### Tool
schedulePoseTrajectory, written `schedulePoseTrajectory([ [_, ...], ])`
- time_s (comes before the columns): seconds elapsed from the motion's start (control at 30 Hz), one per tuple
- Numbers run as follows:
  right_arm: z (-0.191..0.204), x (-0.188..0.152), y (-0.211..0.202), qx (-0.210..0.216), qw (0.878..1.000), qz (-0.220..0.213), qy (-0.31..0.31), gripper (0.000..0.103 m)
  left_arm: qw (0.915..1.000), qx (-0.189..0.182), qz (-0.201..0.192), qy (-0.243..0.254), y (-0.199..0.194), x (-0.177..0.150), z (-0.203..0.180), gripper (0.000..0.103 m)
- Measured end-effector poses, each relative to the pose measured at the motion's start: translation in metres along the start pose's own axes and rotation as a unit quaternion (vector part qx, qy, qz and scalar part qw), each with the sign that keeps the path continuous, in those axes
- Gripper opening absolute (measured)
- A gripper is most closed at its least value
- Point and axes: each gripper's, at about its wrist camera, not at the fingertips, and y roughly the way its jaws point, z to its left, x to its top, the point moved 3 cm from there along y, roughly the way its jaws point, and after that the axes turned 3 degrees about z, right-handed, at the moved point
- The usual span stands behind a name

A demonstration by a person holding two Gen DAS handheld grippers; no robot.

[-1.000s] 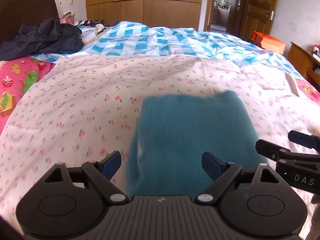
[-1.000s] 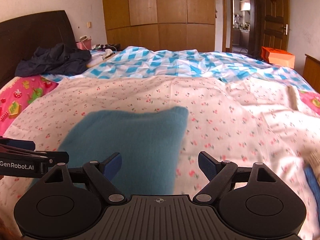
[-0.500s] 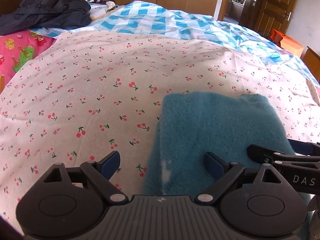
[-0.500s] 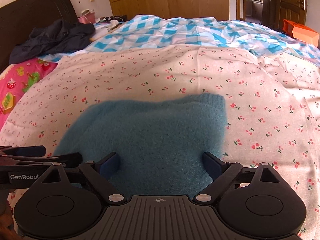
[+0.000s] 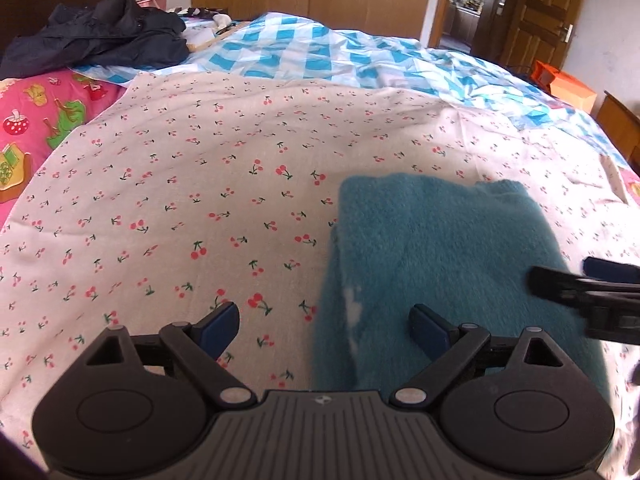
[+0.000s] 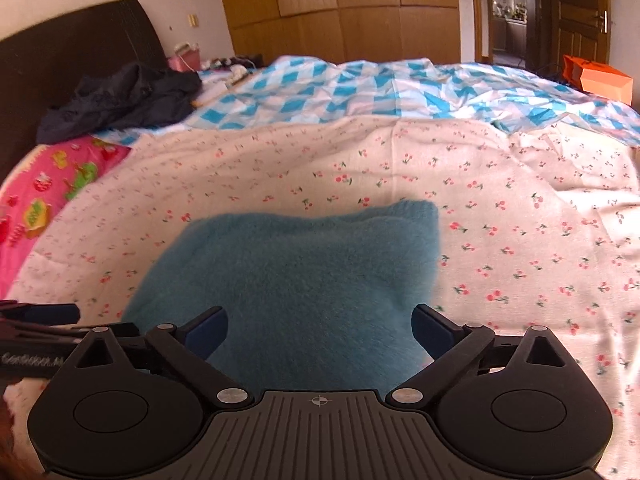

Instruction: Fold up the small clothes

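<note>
Lying folded, teal garment [image 6: 304, 276] between right tool [image 6: 320, 330] fingers, both tools spread.

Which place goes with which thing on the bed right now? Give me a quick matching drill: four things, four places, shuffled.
Things:
1. teal sweater
2. dark jacket
3. orange box
4. pink cartoon cloth

Places:
A. far right, near the door
B. far left, by the headboard
C. left edge of the bed, in front of the jacket
D. on the cherry-print sheet, just ahead of both tools

Pairs: 1-D, 2-B, 3-A, 4-C
</note>
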Motion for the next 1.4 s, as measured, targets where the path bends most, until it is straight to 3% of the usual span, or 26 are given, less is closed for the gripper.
schedulePoseTrajectory([
  [0.13, -0.028, -0.025, -0.019, 0.027, 0.998, 0.018, 0.049, 0.100, 0.9997, -0.018, 0.003, 0.019, -0.008, -0.008, -0.003, 0.096],
  [0.27, -0.048, -0.051, -0.011, 0.051, 0.992, 0.059, 0.103, 0.100, 0.9980, -0.052, 0.027, 0.023, -0.007, -0.023, -0.006, 0.096],
  [0.37, -0.053, -0.062, -0.002, 0.072, 0.986, 0.077, 0.133, 0.100, 0.9950, -0.077, 0.063, 0.010, 0.004, -0.036, -0.008, 0.096],
  [0.43, -0.055, -0.065, -0.002, 0.098, 0.979, 0.083, 0.160, 0.100, 0.9943, -0.087, 0.062, -0.006, 0.003, -0.039, -0.006, 0.095],
  [0.57, -0.049, -0.068, -0.006, 0.123, 0.977, 0.081, 0.153, 0.100, 0.9912, -0.109, 0.073, -0.019, 0.002, -0.044, -0.006, 0.094],
  [0.67, -0.033, -0.073, 0.009, 0.130, 0.976, 0.110, 0.134, 0.100, 0.9931, -0.096, 0.068, 0.001, 0.004, -0.048, -0.015, 0.095],
  [0.73, -0.023, -0.075, 0.013, 0.104, 0.982, 0.112, 0.111, 0.099, 0.9934, -0.089, 0.072, -0.004, 0.006, -0.049, -0.015, 0.095],
  [0.8, -0.023, -0.072, 0.009, 0.110, 0.982, 0.110, 0.111, 0.089, 0.9937, -0.086, 0.072, -0.005, 0.003, -0.054, -0.014, 0.094],
  [0.83, -0.025, -0.071, 0.006, 0.117, 0.980, 0.110, 0.114, 0.076, 0.9943, -0.081, 0.069, 0.003, -0.001, -0.057, -0.014, 0.094],
  [0.9, -0.030, -0.071, 0.003, 0.115, 0.980, 0.116, 0.113, 0.070, 0.9956, -0.068, 0.061, 0.020, -0.007, -0.062, -0.016, 0.094],
  [1.1, -0.026, -0.070, -0.007, 0.090, 0.983, 0.118, 0.107, 0.069, 0.9976, -0.039, 0.051, 0.025, -0.014, -0.068, -0.023, 0.094],
  [1.27, -0.009, -0.067, -0.051, 0.022, 0.998, 0.049, 0.037, 0.071, 0.9974, 0.003, 0.021, 0.069, -0.033, -0.072, -0.032, 0.094],
  [1.33, -0.001, -0.070, -0.058, 0.029, 0.999, 0.039, 0.025, 0.071, 0.9970, 0.010, 0.022, 0.074, -0.032, -0.074, -0.032, 0.094],
  [1.4, 0.004, -0.079, -0.052, 0.033, 0.998, 0.059, 0.015, 0.071, 0.9976, 0.009, 0.027, 0.063, -0.030, -0.077, -0.030, 0.094],
])
